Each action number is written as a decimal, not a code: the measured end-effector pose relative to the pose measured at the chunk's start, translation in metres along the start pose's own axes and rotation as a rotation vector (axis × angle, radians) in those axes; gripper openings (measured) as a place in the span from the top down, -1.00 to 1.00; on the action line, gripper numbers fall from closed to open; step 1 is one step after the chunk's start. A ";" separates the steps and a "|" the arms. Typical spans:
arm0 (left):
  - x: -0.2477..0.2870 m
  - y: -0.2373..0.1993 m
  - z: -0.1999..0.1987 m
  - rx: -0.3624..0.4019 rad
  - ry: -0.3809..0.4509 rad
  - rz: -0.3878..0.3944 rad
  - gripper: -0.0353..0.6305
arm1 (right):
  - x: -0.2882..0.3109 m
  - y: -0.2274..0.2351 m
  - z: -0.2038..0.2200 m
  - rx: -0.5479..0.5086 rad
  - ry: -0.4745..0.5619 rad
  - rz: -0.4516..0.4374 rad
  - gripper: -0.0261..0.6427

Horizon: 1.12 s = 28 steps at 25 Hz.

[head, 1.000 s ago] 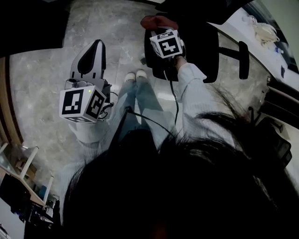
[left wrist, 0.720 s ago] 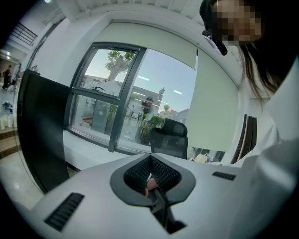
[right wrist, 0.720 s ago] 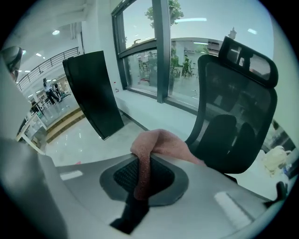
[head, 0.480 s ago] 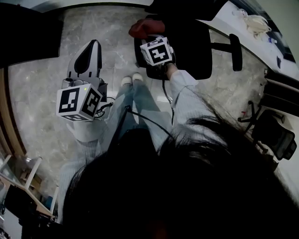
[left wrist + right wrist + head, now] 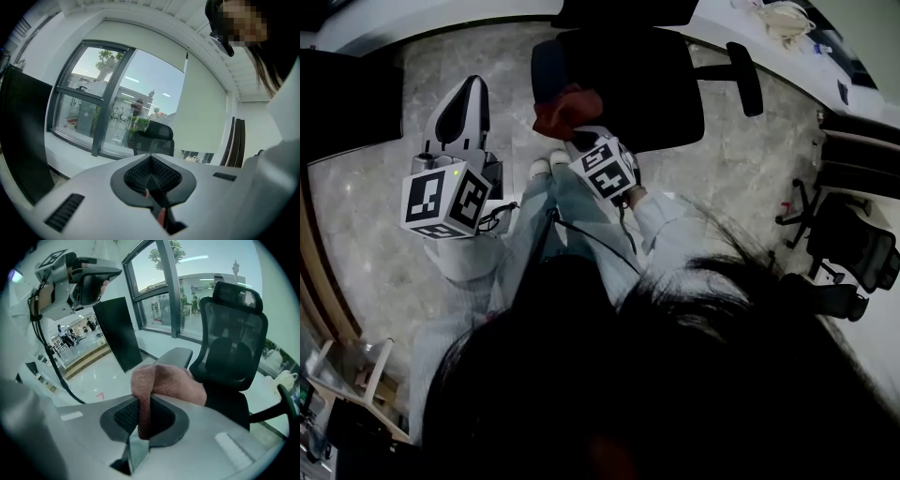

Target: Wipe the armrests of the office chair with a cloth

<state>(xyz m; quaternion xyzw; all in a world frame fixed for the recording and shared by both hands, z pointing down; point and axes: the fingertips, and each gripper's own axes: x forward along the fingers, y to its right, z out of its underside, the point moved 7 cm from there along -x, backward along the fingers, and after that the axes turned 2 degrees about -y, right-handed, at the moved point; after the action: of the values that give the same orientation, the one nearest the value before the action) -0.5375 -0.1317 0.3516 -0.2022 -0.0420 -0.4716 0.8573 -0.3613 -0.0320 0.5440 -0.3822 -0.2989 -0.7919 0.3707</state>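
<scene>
In front of the office chair (image 5: 647, 84), right tool (image 5: 143, 413) clamping pink cloth (image 5: 168, 380), left tool (image 5: 151, 176) closed, empty, hair (image 5: 675, 375) hiding torso.

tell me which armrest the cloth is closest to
The armrest at the left of the head view, right next to the red cloth; the other armrest sticks out far off at the right.

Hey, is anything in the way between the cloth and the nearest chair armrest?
Nothing visible: the cloth, clamped in the right hand-held gripper, is right in front of the grey armrest with no object between them.
</scene>
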 end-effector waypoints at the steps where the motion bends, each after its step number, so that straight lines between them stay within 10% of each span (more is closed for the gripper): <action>1: 0.000 0.001 0.000 0.001 -0.001 -0.001 0.88 | -0.002 -0.002 0.005 -0.004 -0.003 -0.009 0.84; 28: -0.067 -0.073 0.010 -0.036 0.011 -0.242 0.88 | 0.100 0.102 -0.138 0.013 -0.051 0.096 0.84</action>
<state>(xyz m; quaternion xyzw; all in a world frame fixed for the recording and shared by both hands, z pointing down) -0.6329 -0.1094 0.3657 -0.2086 -0.0530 -0.5735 0.7904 -0.3742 -0.2277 0.5732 -0.4140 -0.2946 -0.7613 0.4028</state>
